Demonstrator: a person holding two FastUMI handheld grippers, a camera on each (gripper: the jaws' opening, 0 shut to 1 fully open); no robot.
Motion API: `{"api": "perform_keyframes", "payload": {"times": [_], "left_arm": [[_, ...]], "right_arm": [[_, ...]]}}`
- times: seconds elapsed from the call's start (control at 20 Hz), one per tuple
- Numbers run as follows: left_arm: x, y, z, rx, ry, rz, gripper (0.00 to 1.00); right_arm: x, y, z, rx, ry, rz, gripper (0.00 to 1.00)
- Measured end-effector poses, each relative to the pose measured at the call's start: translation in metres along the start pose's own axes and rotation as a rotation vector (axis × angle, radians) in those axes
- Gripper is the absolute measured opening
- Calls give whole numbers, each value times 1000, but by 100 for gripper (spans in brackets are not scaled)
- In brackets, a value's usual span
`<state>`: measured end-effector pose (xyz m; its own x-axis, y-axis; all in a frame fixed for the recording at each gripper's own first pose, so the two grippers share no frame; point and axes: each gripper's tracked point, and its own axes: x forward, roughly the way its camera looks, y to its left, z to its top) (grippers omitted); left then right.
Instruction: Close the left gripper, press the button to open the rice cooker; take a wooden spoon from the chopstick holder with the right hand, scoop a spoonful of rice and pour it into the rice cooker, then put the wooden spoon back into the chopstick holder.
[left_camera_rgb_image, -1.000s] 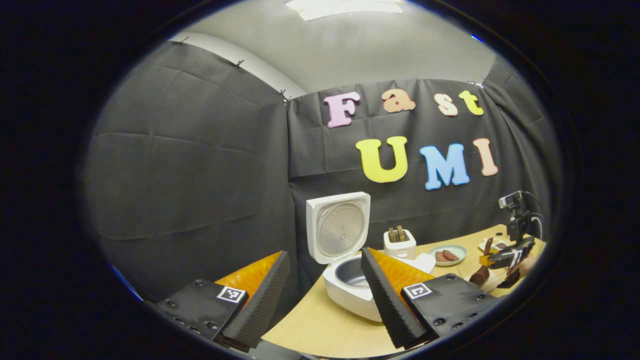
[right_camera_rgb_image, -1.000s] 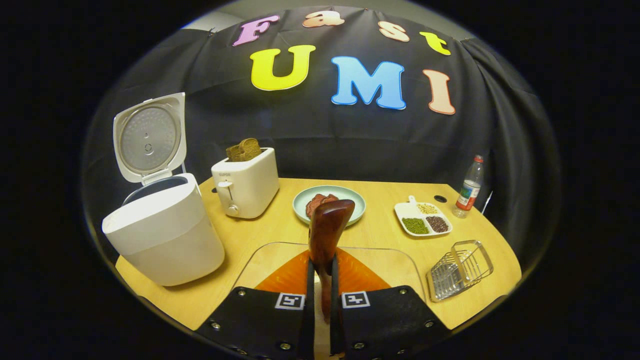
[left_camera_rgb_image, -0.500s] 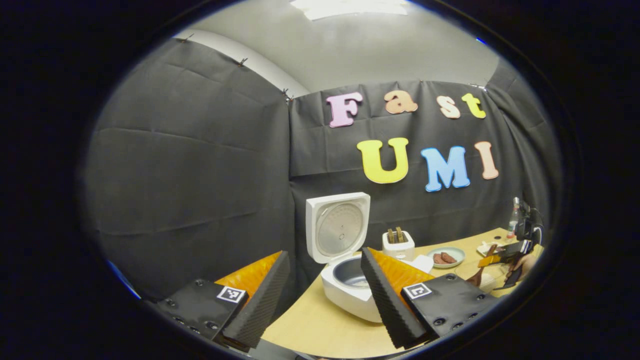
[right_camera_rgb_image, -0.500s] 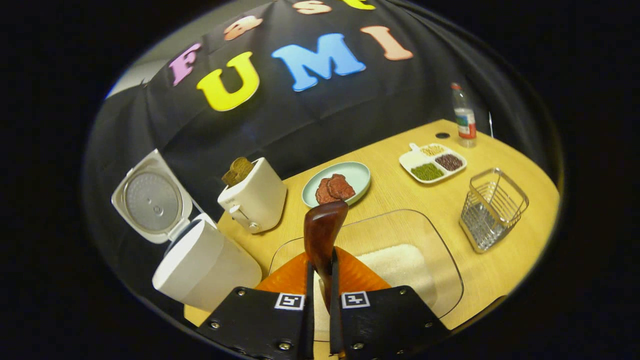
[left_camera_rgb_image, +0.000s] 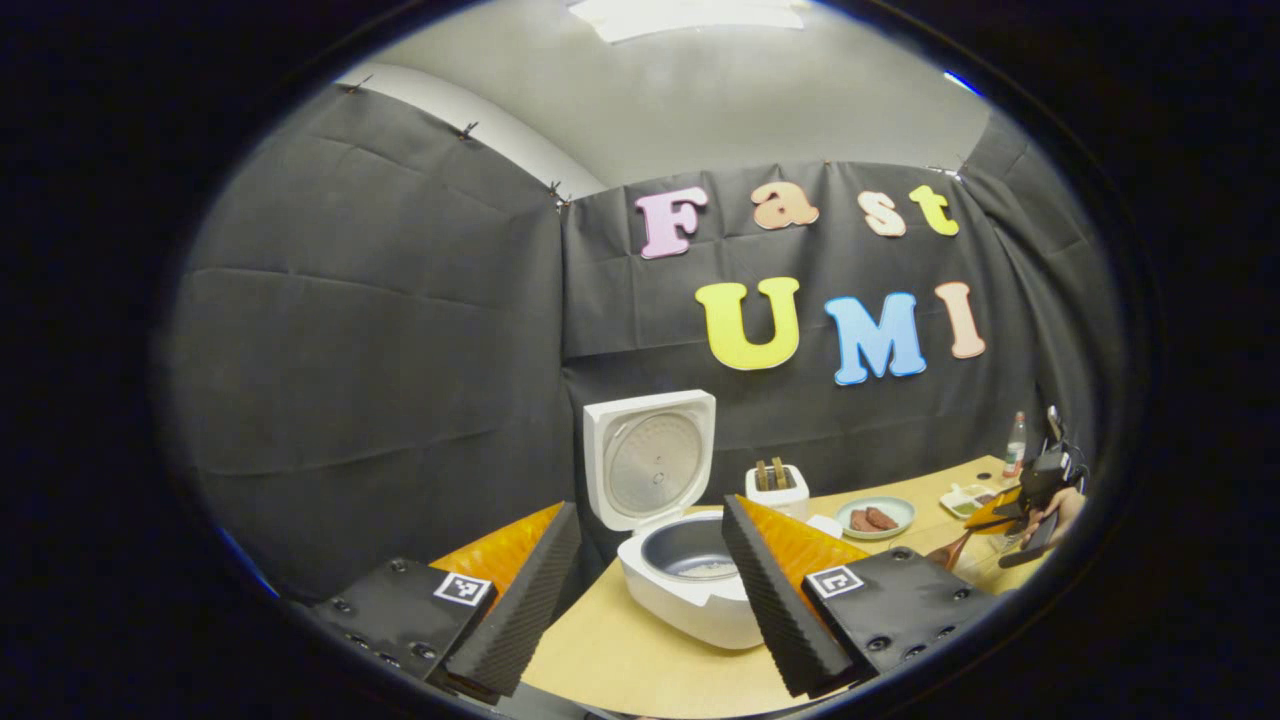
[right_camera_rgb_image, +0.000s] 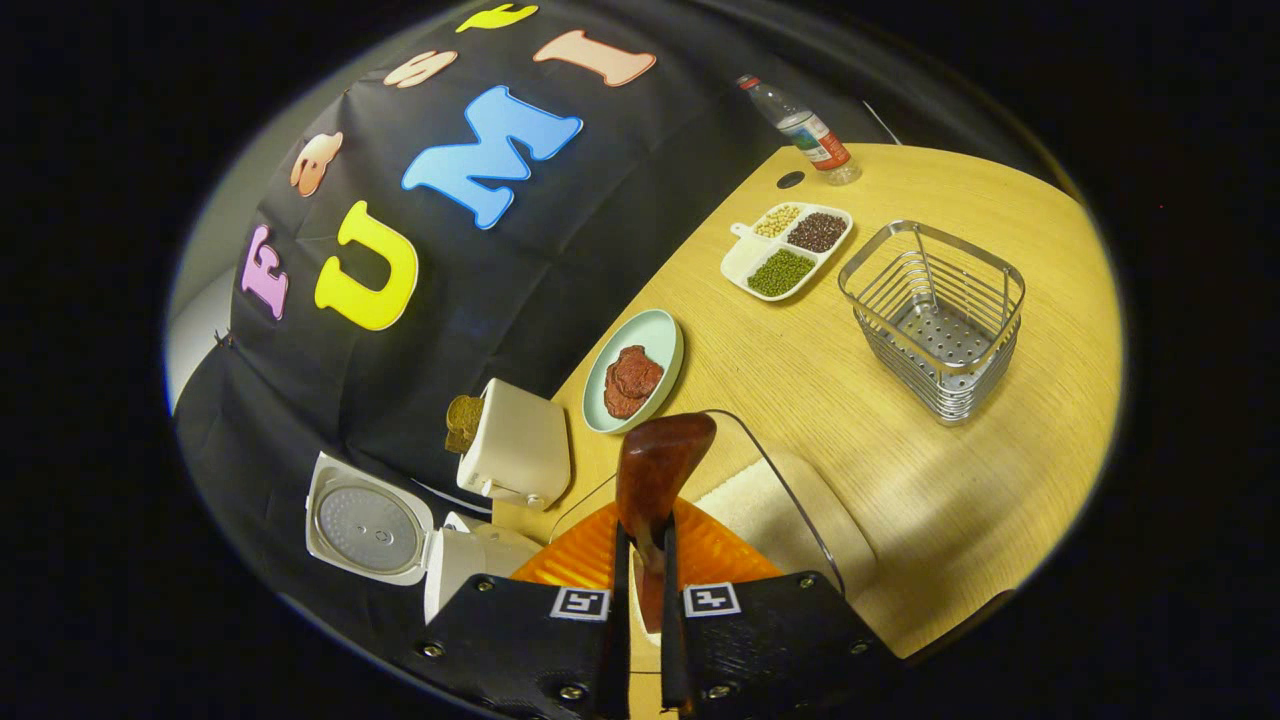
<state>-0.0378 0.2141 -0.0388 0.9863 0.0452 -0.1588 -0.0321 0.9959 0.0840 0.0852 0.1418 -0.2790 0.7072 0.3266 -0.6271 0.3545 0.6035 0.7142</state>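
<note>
Rolling sideways, right hand-held gripper clamps wooden spoon; left hand-held gripper gapes empty.

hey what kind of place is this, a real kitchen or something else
Probably a staged kitchen set in a recording booth, not a real kitchen: a rice cooker, toaster and wire chopstick holder sit on one wooden table backed by black cloth.

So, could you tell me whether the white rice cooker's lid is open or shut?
Open: white rice cooker lid stands upright, grey inner pot exposed.
</note>
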Motion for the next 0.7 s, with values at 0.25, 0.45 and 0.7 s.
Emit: {"api": "perform_keyframes", "payload": {"times": [0.25,0.45,0.7], "left_arm": [[1,-13,1,-15,-4,-12,98],[-1,-7,-3,-34,1,-2,99],[-2,7,-8,-45,2,26,99]], "right_arm": [[-18,34,30,102,-32,93,12],[-33,72,48,148,-60,172,13],[-36,118,52,155,-68,243,12]]}}
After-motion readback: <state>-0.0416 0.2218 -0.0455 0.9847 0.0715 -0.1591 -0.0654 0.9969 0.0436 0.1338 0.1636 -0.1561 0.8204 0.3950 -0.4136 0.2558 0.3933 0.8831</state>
